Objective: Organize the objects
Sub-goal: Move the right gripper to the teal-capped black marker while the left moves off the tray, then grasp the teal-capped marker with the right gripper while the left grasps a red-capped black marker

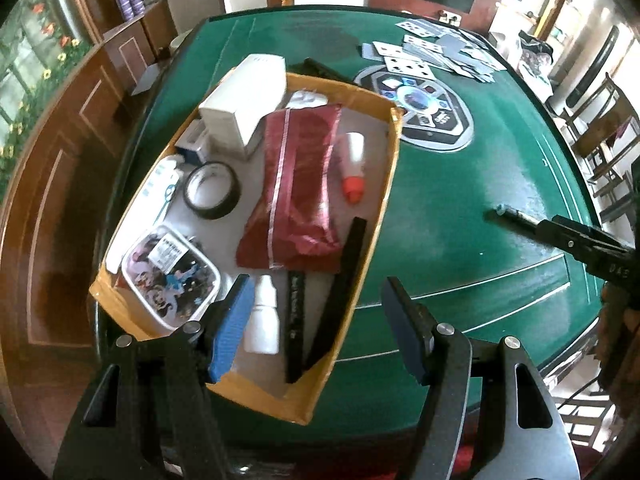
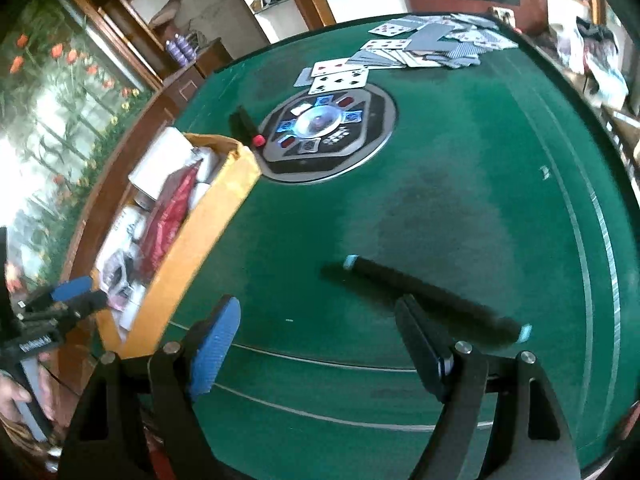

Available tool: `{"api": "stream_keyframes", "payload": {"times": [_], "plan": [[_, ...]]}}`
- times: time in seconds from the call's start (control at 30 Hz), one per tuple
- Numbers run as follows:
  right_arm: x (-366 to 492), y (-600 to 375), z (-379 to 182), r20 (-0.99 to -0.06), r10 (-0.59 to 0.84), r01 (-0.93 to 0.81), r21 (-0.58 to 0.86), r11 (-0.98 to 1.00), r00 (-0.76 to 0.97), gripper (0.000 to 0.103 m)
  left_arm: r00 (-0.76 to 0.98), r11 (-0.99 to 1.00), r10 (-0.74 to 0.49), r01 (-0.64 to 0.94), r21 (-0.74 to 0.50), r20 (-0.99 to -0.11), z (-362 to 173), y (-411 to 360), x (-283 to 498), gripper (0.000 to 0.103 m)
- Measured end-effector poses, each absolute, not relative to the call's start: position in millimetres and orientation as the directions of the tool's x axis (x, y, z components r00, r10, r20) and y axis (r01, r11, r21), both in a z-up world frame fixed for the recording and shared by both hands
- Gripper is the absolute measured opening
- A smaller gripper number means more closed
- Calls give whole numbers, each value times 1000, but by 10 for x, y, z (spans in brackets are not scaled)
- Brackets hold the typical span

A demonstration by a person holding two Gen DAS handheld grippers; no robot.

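Observation:
A yellow cardboard box (image 1: 390, 172) stands on the green table's left side, holding a red pouch (image 1: 296, 188), white box (image 1: 244, 104), tape roll (image 1: 212, 190), white dropper bottle (image 1: 262, 316), orange-capped bottle (image 1: 354, 168), black sticks and a picture-covered case (image 1: 172, 276). My left gripper (image 1: 316, 330) is open and empty above the box's near end. A black pen with light-blue ends (image 2: 432, 298) lies on the felt. My right gripper (image 2: 318, 346) is open just before it, its right finger (image 2: 420, 344) near the pen. The box also shows in the right wrist view (image 2: 200, 236).
Playing cards (image 2: 416, 48) are spread at the table's far side. A round console (image 2: 328, 132) sits in the table's middle. A black stick with a red tip (image 2: 248, 126) lies behind the box. Wooden cabinets stand left, chairs right.

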State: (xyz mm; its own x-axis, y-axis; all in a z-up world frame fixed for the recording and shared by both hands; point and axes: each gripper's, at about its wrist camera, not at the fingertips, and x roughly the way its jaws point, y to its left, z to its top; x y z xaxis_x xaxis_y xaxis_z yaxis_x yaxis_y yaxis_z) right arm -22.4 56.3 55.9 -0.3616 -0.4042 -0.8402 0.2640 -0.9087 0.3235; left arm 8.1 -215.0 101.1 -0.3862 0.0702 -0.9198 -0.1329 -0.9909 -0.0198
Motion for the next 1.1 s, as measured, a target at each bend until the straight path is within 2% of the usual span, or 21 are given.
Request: {"api": "stream_keyframes", "payload": {"times": [0.23, 0.33, 0.6, 0.73, 0.87, 0.93, 1.0, 1.1], "plan": [[-305, 684, 461, -890, -317, 420, 162, -893, -329, 79, -375, -987, 88, -156, -30, -923, 1009, -1956, 62, 66], [-355, 744, 413, -896, -315, 461, 147, -875, -313, 71, -366, -986, 102, -159, -45, -925, 1005, -1895, 58, 66], [-480, 769, 199, -929, -255, 514, 86, -854, -269, 39, -340, -981, 185, -127, -150, -922, 1127, -1882, -144, 66], [-517, 757, 98, -934, -235, 541, 55, -839, -269, 39, -350, -975, 223, -102, -200, -910, 1332, -1880, -390, 66], [-576, 762, 73, -927, -252, 533, 70, -843, -277, 39, -349, -976, 214, -105, -189, -912, 1461, -1718, -760, 66], [-611, 781, 77, -921, -265, 497, 94, -862, -285, 31, -338, -975, 222, -105, -197, -915, 1453, -1624, -962, 66], [-595, 797, 76, -917, -247, 462, 80, -883, -313, 15, -323, -972, 236, -91, -218, -917, 1405, -1532, -1198, 66], [-515, 861, 79, -909, -244, 409, 92, -908, -337, 13, -315, -975, 223, -67, -213, -922, 1308, -1415, -1561, 66]]}}
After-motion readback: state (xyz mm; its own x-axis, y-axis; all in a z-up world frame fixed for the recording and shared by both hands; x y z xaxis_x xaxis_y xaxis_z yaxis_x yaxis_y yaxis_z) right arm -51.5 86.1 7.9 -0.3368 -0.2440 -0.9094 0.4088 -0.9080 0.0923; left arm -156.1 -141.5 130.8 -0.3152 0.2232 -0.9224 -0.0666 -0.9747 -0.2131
